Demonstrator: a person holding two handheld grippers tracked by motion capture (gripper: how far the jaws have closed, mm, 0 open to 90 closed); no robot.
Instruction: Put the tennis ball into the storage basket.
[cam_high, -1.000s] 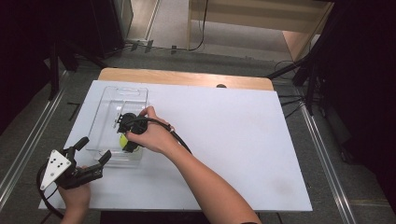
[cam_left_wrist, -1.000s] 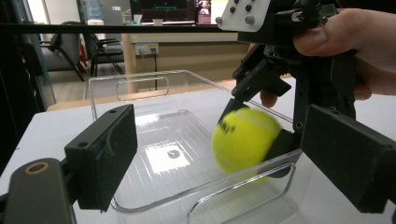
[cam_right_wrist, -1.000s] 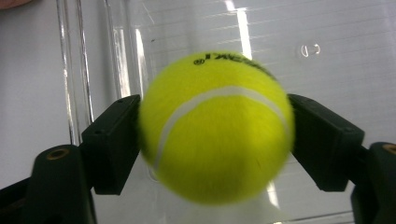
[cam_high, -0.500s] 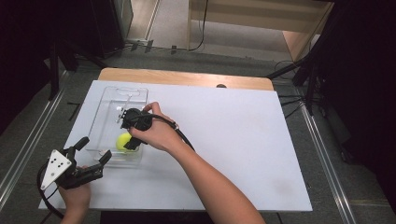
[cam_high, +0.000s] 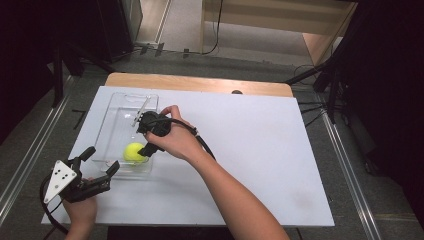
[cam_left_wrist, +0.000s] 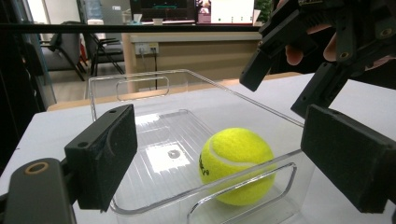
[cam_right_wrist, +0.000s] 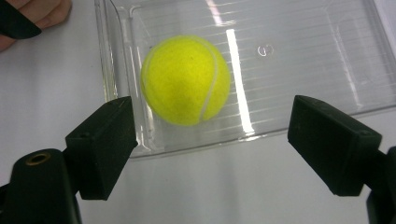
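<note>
Rising off the ball (cam_high: 133, 152), the right claw (cam_high: 144, 137) is opening its jaws, nothing between them. Ball is sitting in the tray (cam_high: 116, 120) on the bench (cam_high: 260, 150), just under that claw. Left claw (cam_high: 98, 161) is waiting nearby, open and empty.

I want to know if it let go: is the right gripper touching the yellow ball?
Apart. In the right gripper view the right gripper has open jaws, clear of the tennis ball in the clear tray.

No legible text on anything.
</note>
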